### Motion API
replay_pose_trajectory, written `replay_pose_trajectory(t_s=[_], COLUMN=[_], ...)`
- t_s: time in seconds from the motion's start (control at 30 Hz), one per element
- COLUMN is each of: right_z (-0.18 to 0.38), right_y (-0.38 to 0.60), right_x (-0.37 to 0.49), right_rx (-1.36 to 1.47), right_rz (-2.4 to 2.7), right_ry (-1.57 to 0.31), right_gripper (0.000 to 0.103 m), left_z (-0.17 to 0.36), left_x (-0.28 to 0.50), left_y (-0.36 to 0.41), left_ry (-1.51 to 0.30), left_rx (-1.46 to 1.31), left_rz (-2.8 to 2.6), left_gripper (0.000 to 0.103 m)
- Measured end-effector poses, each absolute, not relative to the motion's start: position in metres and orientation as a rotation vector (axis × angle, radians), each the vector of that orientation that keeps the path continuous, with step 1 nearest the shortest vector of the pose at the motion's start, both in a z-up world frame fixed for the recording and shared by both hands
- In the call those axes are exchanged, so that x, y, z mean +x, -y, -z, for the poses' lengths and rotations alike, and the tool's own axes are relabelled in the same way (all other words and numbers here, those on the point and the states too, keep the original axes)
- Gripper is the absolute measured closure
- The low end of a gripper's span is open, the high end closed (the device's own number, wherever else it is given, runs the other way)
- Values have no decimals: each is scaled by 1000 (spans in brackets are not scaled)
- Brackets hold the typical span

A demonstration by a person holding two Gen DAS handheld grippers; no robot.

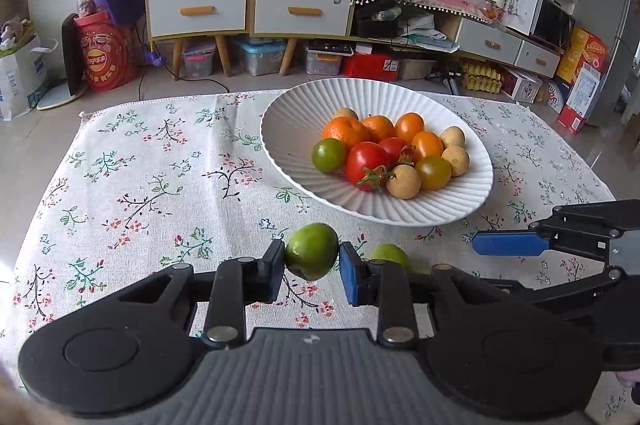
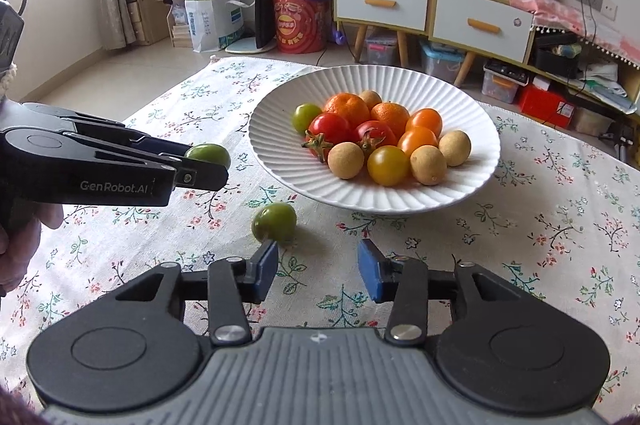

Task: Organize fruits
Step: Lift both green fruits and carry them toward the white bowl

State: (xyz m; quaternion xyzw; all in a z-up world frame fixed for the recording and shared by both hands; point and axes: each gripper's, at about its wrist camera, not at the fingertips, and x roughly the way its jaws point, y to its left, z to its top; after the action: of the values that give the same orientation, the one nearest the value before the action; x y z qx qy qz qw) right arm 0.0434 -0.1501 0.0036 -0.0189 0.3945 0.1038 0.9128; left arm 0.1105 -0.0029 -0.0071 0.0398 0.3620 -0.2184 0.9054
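A flower-printed white tablecloth point(image 2: 168, 129) covers the table, with wooden white-drawered cabinets point(image 1: 248, 5) behind. The left gripper point(image 1: 312, 259) pinches a green tomato point(image 1: 311, 249). The right gripper point(image 2: 318, 261) gapes empty beside the ribbed white bowl point(image 2: 472, 181).

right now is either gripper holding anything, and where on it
The left gripper clamps a green tomato across its sides. The right gripper is open and holds nothing.

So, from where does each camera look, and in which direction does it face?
Left wrist: sits behind the left gripper, faces the white plate; its jaws are shut on a green tomato; the right gripper enters at right.
Right wrist: sits behind the right gripper, jaws open, facing the plate; the left gripper enters at left.
Shared: plate, held tomato, loose green tomato.
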Motion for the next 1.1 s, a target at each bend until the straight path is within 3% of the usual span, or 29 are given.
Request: replay_pose_trajectory(t_s=[0.67,0.73,0.9,1.1], right_z=[0,0,5,-4], right_y=[97,95,99,108], right_x=[65,67,72,68], right_rx=[-94,-106,-100,-74], right_rz=[-276,-262,-230,-242], right_ry=[-864,-866,-892,-872], right_gripper=[57,59,79,80], left_z=[12,12,10,7], left_x=[117,116,115,116], left_y=[-27,-30,-31,-30], left_ry=[-803,-806,-804,-801], left_rx=[81,75,73,72], left_rz=[348,345,346,353], left_gripper=[77,77,77,77])
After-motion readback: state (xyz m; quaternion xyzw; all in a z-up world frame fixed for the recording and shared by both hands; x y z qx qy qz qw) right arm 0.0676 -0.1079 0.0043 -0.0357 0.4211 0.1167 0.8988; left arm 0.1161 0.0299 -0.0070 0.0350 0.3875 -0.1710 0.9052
